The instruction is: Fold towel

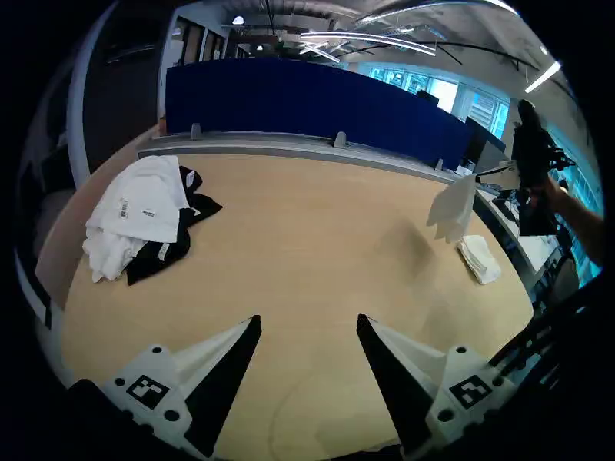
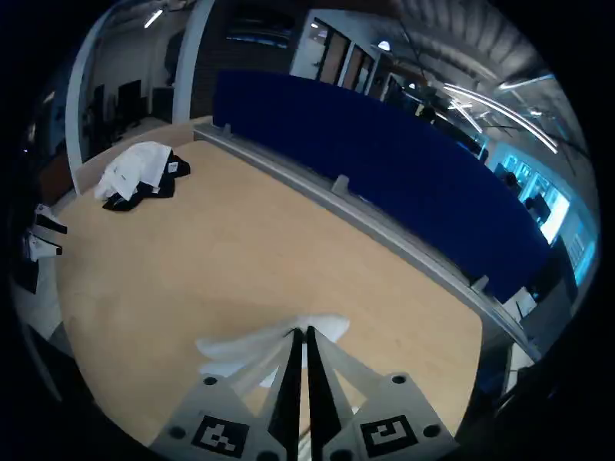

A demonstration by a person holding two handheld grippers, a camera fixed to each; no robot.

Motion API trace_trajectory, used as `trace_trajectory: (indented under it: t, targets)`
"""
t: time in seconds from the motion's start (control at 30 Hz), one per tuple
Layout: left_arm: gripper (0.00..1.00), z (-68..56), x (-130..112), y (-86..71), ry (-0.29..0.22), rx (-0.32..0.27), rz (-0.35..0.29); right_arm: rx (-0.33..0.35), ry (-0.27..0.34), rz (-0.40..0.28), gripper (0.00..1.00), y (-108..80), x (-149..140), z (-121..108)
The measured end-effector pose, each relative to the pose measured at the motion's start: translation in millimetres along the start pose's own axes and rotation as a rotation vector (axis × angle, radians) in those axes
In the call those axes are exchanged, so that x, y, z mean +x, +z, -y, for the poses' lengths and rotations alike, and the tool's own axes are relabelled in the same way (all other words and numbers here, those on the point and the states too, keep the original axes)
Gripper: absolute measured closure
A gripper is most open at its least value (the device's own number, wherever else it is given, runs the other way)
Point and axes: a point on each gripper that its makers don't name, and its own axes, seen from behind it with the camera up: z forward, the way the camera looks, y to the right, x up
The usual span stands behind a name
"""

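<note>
While the left gripper (image 1: 307, 319) sits low over the wooden table (image 1: 307, 230) with its fingers spread wide and nothing between them, the right gripper (image 2: 302, 332) has its fingers pinched almost together on a white towel (image 2: 261, 346); both tips press on the cloth, which bunches and fans out to the left of the fingers, over the wood.

Left gripper view: the same white towel hangs in the air at the far right of the table, limp, with a soft shadow on the wood beside it; a hand (image 1: 547, 188) holds the dark rig there.

A folded towel (image 1: 478, 259) lies flat on the table just below the hanging one, near the right edge; a pile of white and black clothes (image 1: 142, 215) sits at the far left, well apart from both; a blue partition (image 1: 307, 100) runs along the table's far edge.
</note>
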Motion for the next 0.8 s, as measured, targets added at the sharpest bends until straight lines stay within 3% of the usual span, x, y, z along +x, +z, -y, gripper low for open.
trace_trajectory:
  t: [0.33, 0.8]
  targets:
    - [0.08, -7.0, 5.6, 8.7, 0.012, 0.003, 0.009, -0.086, 0.060, 0.053, 0.96, 0.1, -38.3, -67.5]
    - [0.08, -15.0, 9.5, 15.8, 0.020, -0.001, 0.019, -0.120, 0.110, 0.076, 0.96, 10.8, -59.2, -89.7]
